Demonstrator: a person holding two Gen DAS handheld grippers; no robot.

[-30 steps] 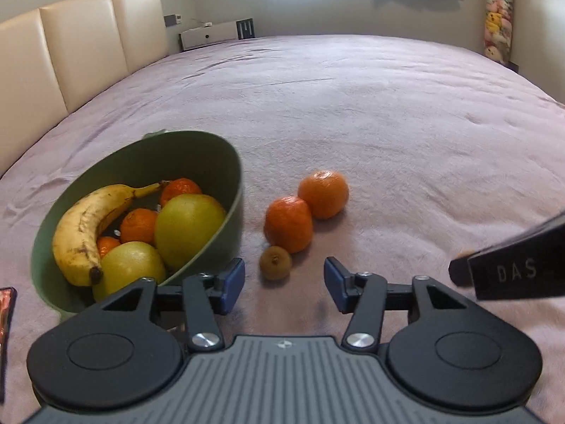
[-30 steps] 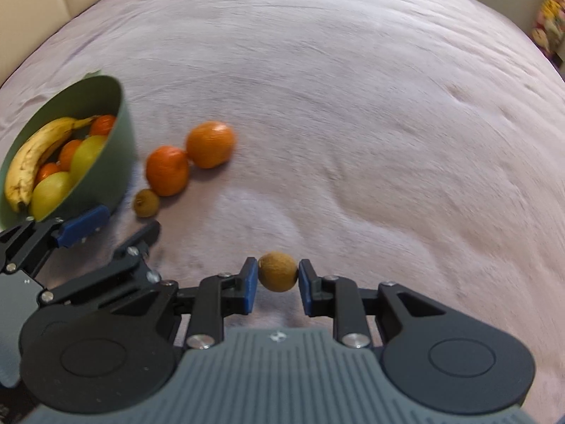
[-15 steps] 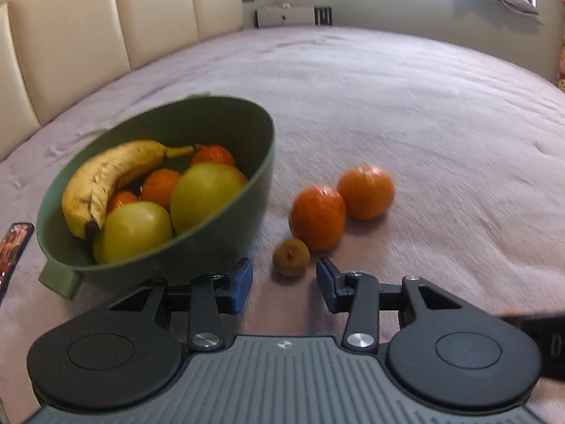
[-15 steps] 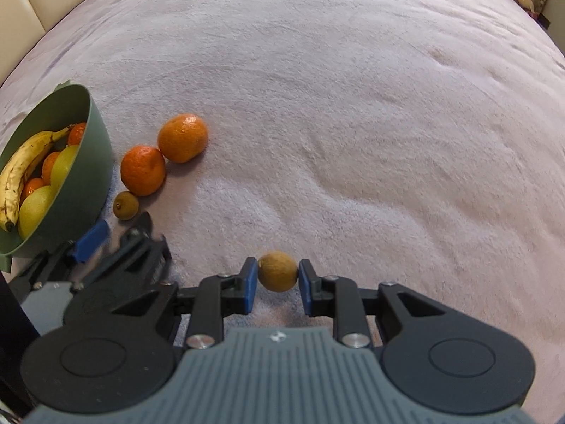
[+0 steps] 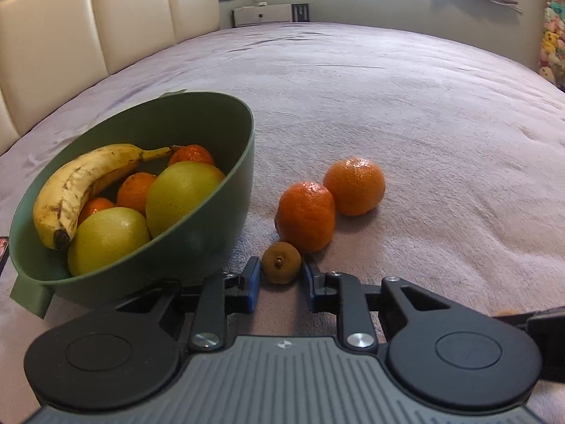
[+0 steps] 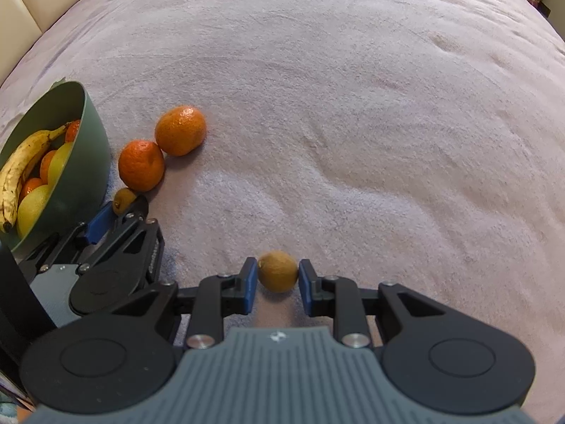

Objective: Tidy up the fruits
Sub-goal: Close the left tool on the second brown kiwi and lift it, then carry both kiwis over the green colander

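A green bowl [image 5: 219, 219] holds a banana [image 5: 88, 180], two yellow-green fruits and several mandarins; it also shows in the right wrist view [image 6: 88, 162]. On the pink blanket beside it lie two mandarins [image 5: 306, 215] [image 5: 354, 185] and a small brown kiwi [image 5: 281, 262]. My left gripper [image 5: 280, 279] has its blue pads on either side of this kiwi, close to it or touching. My right gripper [image 6: 277, 277] is shut on a second brown kiwi [image 6: 278, 270], held over the blanket to the right of the left gripper [image 6: 122, 212].
The pink blanket [image 6: 353, 106] covers a wide bed. A cream padded headboard [image 5: 70, 35] stands at the left behind the bowl. A window and a white unit [image 5: 268, 14] are at the far wall. Soft toys [image 5: 552, 46] hang at the right.
My left gripper has moved forward to the small kiwi by the bowl and its jaws have narrowed around it. My right gripper keeps its kiwi and has hardly moved.
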